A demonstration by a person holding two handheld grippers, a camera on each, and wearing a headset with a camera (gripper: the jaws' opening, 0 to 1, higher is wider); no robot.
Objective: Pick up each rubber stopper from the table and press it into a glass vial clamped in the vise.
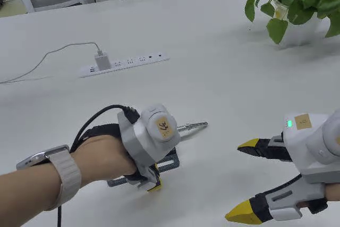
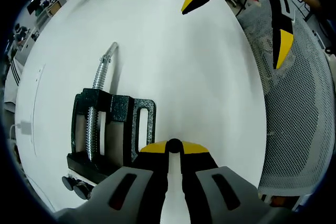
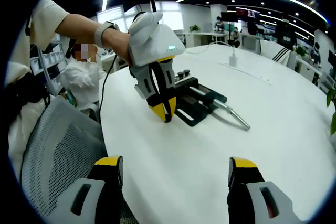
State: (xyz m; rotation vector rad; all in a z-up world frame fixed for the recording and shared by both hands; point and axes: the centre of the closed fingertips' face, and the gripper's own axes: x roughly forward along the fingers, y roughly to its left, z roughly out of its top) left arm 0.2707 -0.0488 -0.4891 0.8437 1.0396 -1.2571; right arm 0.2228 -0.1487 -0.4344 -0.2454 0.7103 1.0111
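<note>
Head view: looks barely started.
Left gripper (image 2: pixel 174 148) jaws pressed together, tips just beside the vise (image 2: pixel 113 124) at lower left of its own view. Right gripper (image 1: pixel 241 180) jaws spread, empty, lower right. Can't tell if a vial's clamped or any stopper pressed in.

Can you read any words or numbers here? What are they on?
Yellow sticker on the left gripper: handwritten marks, too blurred to read.
Tan sticker on the right gripper: too small to tell whether anything is written.
Nothing else can be read.
</note>
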